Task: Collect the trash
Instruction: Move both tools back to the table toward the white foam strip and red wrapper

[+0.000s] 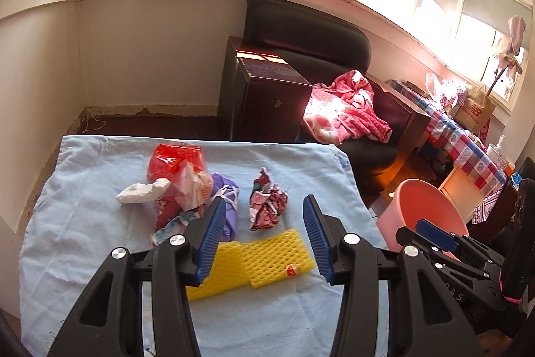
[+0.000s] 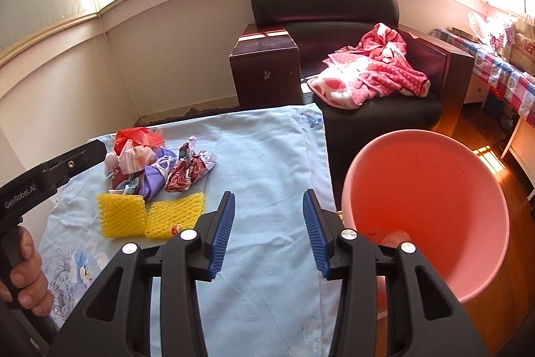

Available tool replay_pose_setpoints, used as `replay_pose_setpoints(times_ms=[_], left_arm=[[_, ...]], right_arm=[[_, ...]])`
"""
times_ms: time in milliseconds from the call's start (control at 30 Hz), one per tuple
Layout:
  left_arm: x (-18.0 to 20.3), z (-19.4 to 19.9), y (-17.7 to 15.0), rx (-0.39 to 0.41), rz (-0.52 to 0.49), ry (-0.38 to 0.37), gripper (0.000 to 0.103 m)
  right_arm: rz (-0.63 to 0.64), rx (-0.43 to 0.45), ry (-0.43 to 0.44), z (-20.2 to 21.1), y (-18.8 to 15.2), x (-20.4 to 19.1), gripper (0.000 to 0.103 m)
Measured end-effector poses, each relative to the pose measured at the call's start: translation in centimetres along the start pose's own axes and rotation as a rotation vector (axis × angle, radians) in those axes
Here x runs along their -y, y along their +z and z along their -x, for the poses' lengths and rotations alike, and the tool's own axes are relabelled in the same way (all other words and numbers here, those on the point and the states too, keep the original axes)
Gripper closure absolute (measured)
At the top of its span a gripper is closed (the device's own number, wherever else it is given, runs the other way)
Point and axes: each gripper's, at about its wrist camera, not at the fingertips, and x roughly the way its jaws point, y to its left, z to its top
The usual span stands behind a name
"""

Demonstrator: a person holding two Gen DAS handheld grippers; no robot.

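On the light blue cloth [image 1: 83,223] lies a heap of trash: a red plastic bag [image 1: 177,158], a white crumpled piece [image 1: 142,193], a purple wrapper [image 1: 229,189], a crumpled red-and-white wrapper [image 1: 267,206] and two yellow foam nets [image 1: 267,256]. My left gripper [image 1: 264,199] hangs open above the foam nets and the crumpled wrapper, holding nothing. My right gripper [image 2: 269,193] is open and empty over bare cloth, between the heap [image 2: 157,166] and the pink bin [image 2: 428,189]. A pale scrap lies in the bin's bottom.
The pink bin [image 1: 431,209] stands off the table's right edge. Behind the table are a dark armchair [image 2: 324,2] with a pink blanket [image 2: 371,69] and a side table with a checked cloth [image 2: 501,72]. A hand [image 2: 23,273] holds the left gripper's handle.
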Motion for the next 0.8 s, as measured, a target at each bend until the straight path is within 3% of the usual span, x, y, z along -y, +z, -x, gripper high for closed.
replay_pose_setpoints(times_ms=[200, 367, 800], left_arm=[[-4.8, -0.1, -0.2, 0.000, 0.049, 0.090, 0.057], [-7.5, -1.1, -0.1, -0.008, 0.049, 0.133, 0.067], [-7.8, -6.4, 0.7, -0.065, -0.096, 0.122, 0.072]], right_arm=[[0.021, -0.046, 0.059, -2.0, 0.5, -2.2, 0.060], [0.043, -0.081, 0.109, -3.5, 1.1, -4.1, 0.060], [0.039, -0.167, 0.186, -7.3, 2.3, -6.3, 0.060]])
